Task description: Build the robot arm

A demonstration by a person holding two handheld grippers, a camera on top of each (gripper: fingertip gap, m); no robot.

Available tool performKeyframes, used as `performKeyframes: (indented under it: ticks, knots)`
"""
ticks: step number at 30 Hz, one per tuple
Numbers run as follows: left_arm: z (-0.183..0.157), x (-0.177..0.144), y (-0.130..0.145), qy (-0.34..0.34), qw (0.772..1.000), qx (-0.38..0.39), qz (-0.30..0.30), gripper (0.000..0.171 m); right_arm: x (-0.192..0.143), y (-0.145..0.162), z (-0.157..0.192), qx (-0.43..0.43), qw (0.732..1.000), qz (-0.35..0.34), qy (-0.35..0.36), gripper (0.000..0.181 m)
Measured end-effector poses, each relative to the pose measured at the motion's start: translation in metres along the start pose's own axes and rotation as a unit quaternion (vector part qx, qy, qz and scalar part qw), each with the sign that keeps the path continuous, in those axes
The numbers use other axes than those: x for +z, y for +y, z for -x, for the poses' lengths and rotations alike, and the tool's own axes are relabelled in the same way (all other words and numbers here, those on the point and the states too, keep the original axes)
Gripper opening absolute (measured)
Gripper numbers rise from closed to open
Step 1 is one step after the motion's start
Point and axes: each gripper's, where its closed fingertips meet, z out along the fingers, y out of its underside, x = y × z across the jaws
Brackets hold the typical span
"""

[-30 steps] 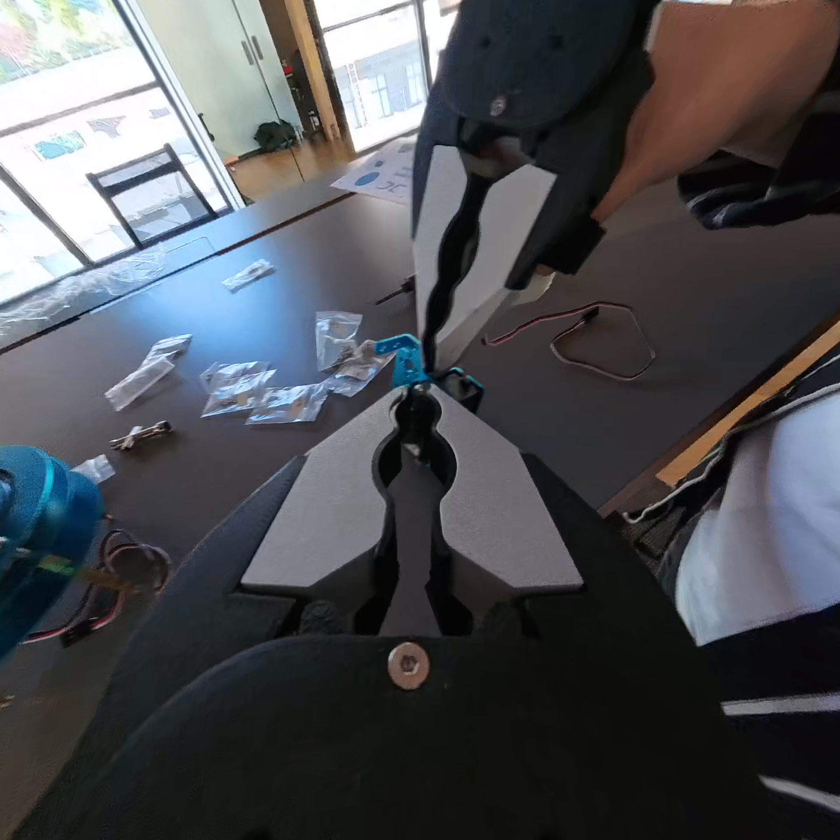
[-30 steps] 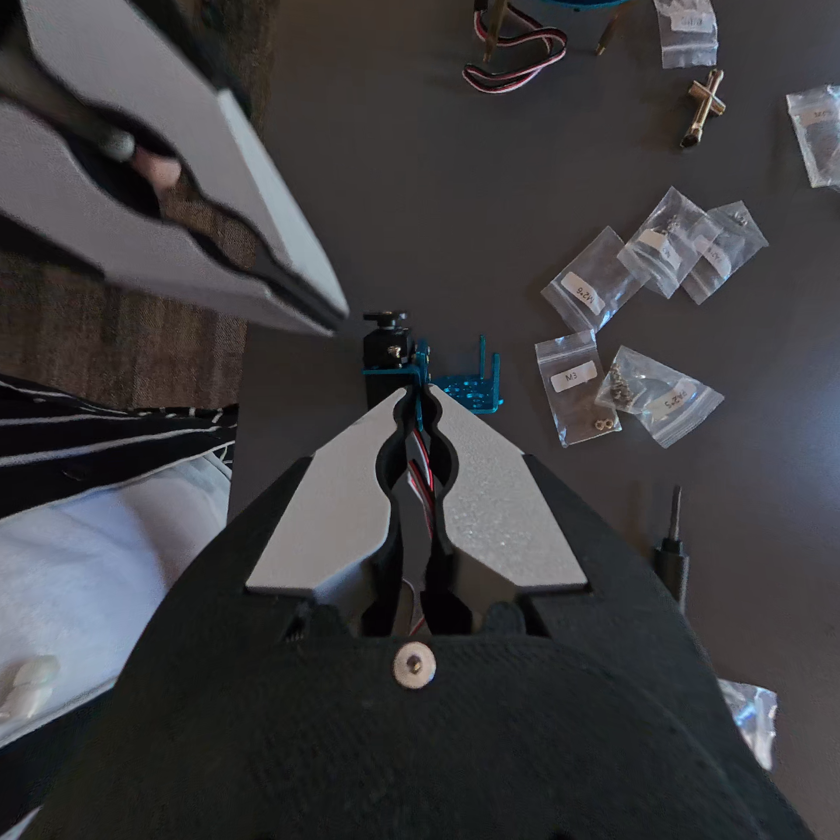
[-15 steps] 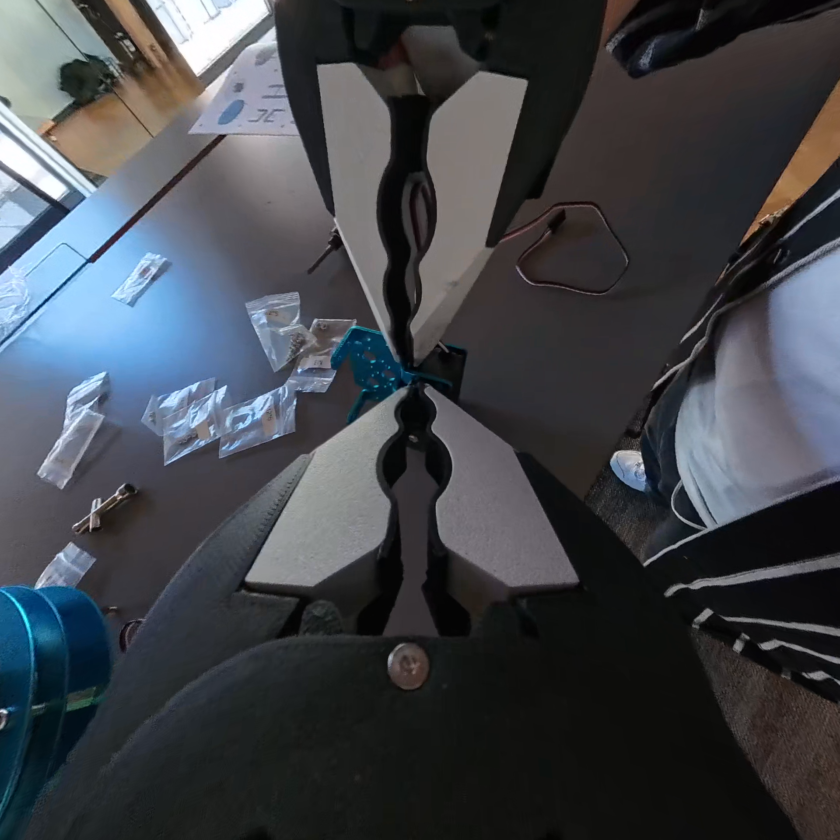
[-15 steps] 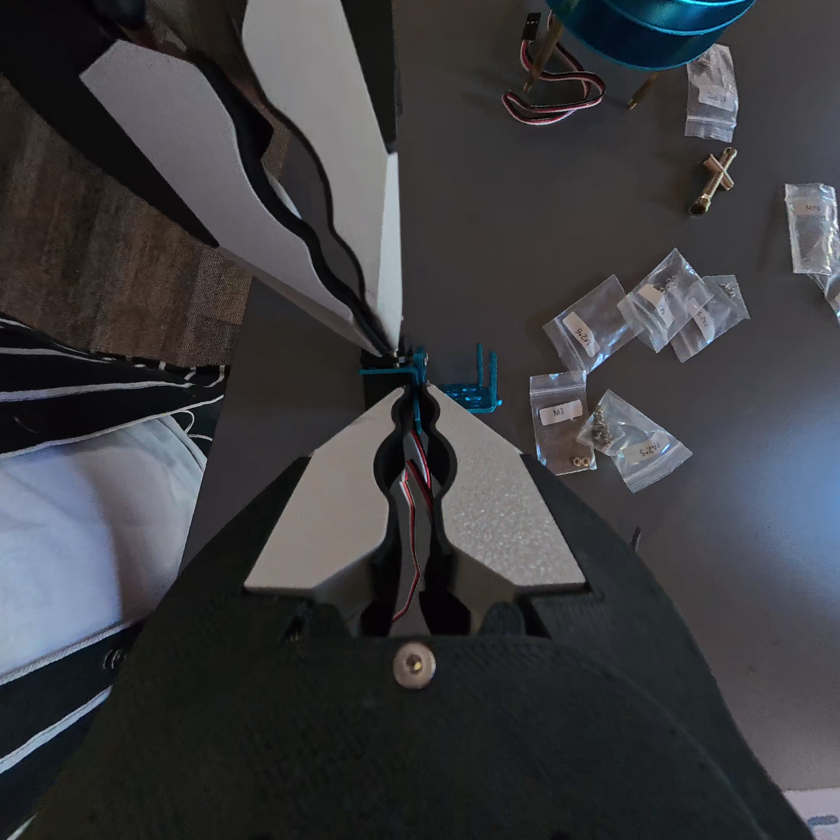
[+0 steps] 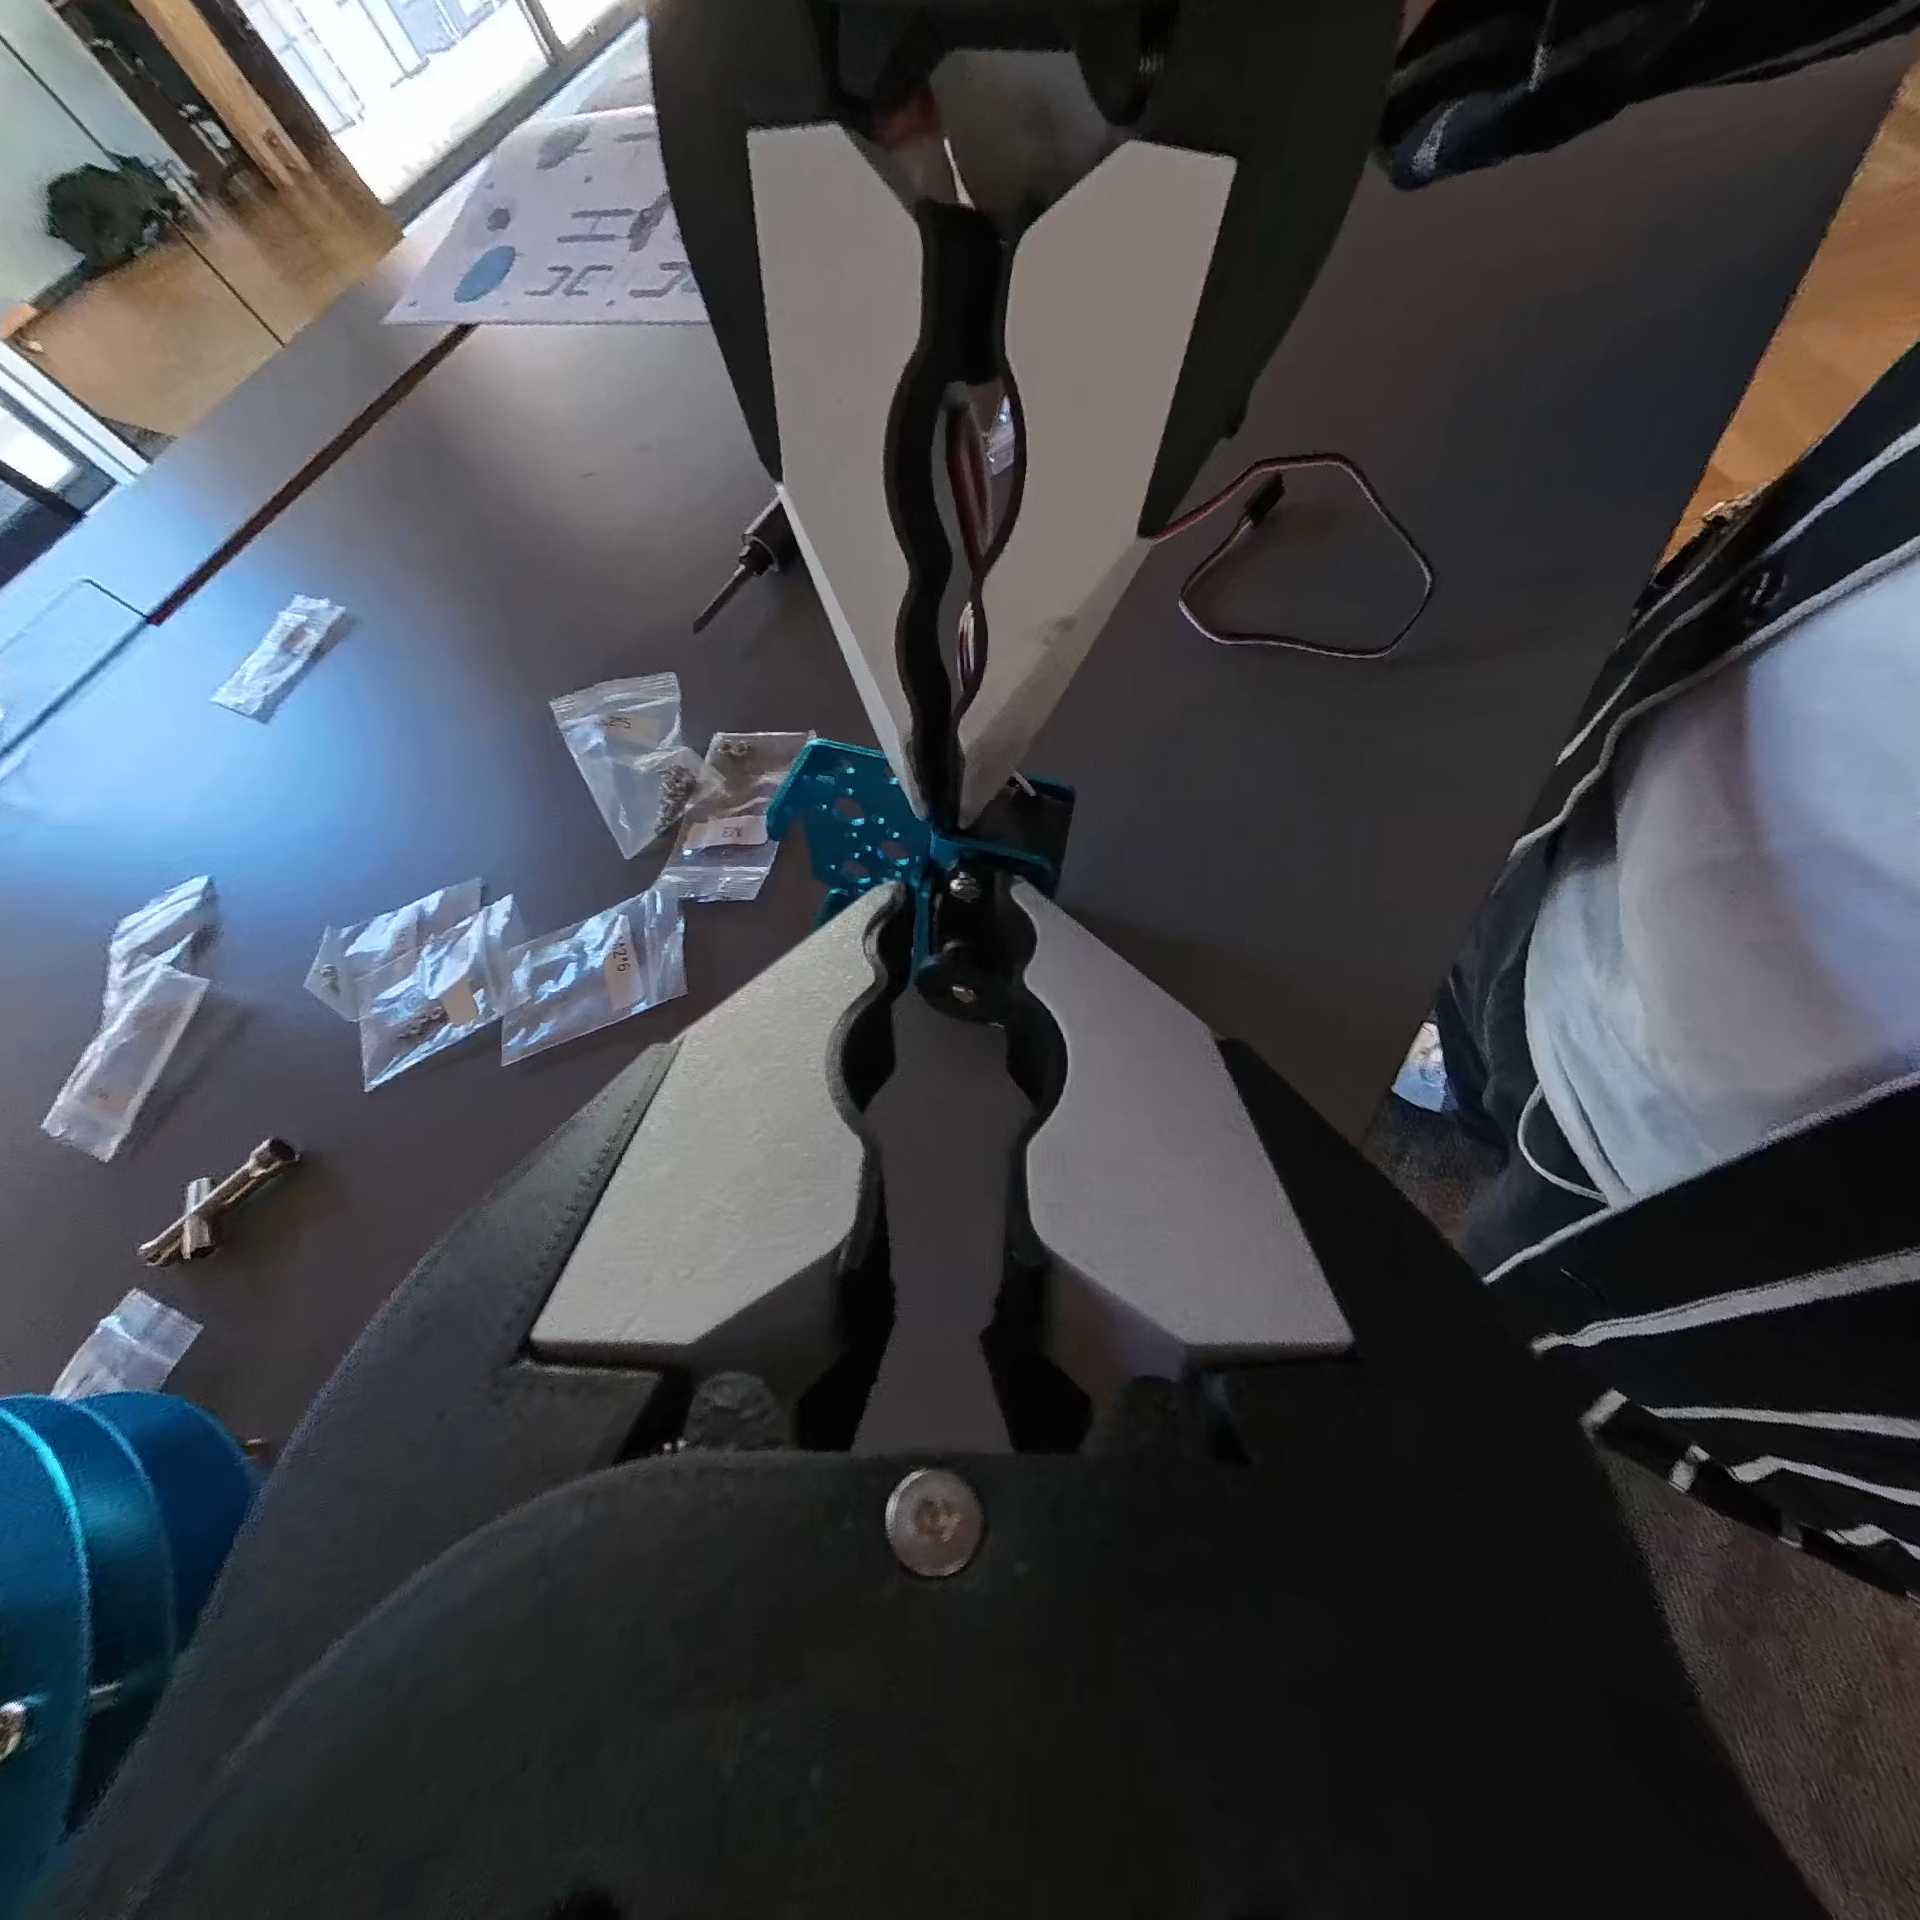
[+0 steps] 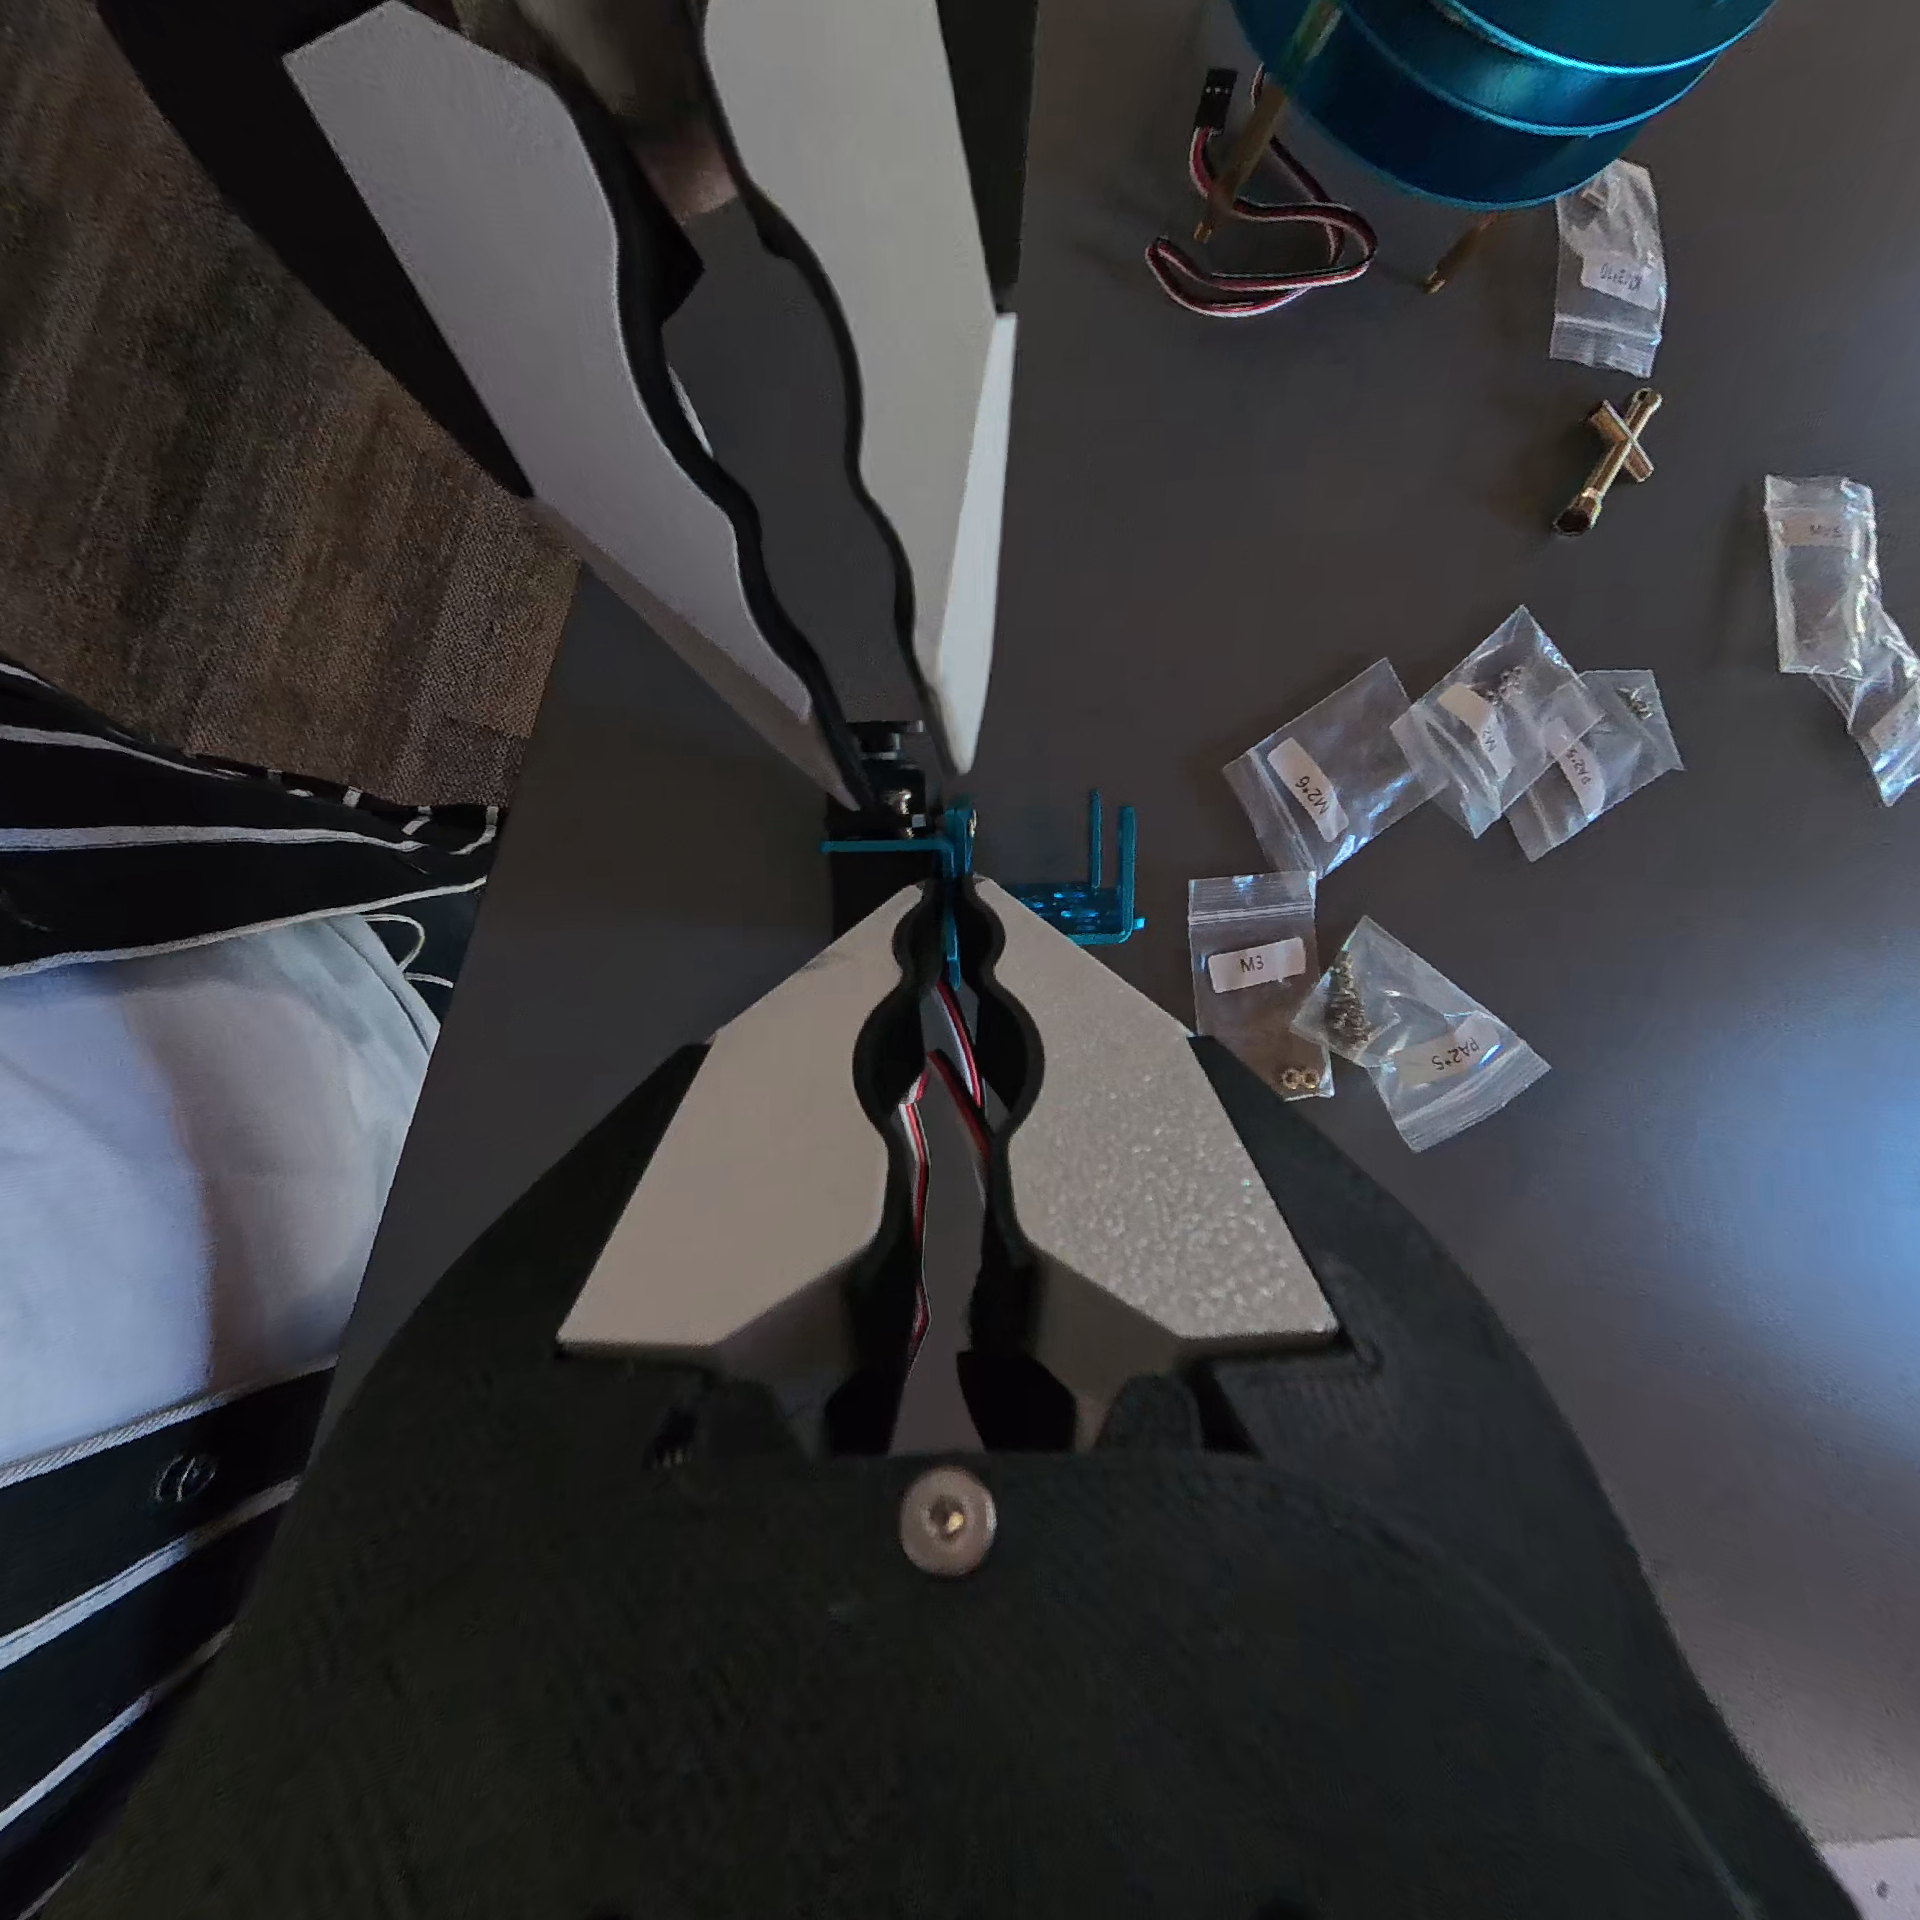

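Blue bracket (image 5: 862, 831) with black servo (image 5: 961, 977) bolted on, caught between both tools near the worktop (image 5: 468, 520) edge; resting or lifted, impossible to tell. Right gripper (image 6: 948, 888) pinched tight on the bracket's thin flange, servo lead (image 6: 951, 1081) trailing back between its fingers. Left gripper (image 5: 956, 914) parted a little, fingers either side of the servo; pressing or merely straddling, cannot tell. Second blue bracket (image 6: 1081, 894) just beside. Beyond, screw bags (image 5: 613, 966), cross wrench (image 5: 218, 1200), loose cable (image 5: 1309, 582), blue round base (image 6: 1486, 94).

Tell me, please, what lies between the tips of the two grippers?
A black servo in a blue bracket: the left gripper stands open around the servo, the right gripper pinches the bracket. Both views show it.
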Motion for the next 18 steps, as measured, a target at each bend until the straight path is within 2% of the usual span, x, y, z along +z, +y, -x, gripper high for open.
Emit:
performKeyframes:
  ticks: [4,12,18]
  knots:
    - [-0.0021,0.0019,0.0038,0.01,1.0,0.004,0.003,0.003,0.0003,-0.0004,-0.001,0.001,1.0,0.0,0.004,0.001]
    - [-0.0006,0.0019,0.0038,0.013,1.0,0.01,0.006,0.006,0.0009,-0.0011,-0.0016,0.0,1.0,0.004,0.006,0.001]
    - [-0.0043,0.0043,0.0015,0.03,0.997,0.071,0.019,0.003,0.0005,-0.0002,-0.0018,-0.013,1.0,0.012,0.009,0.001]
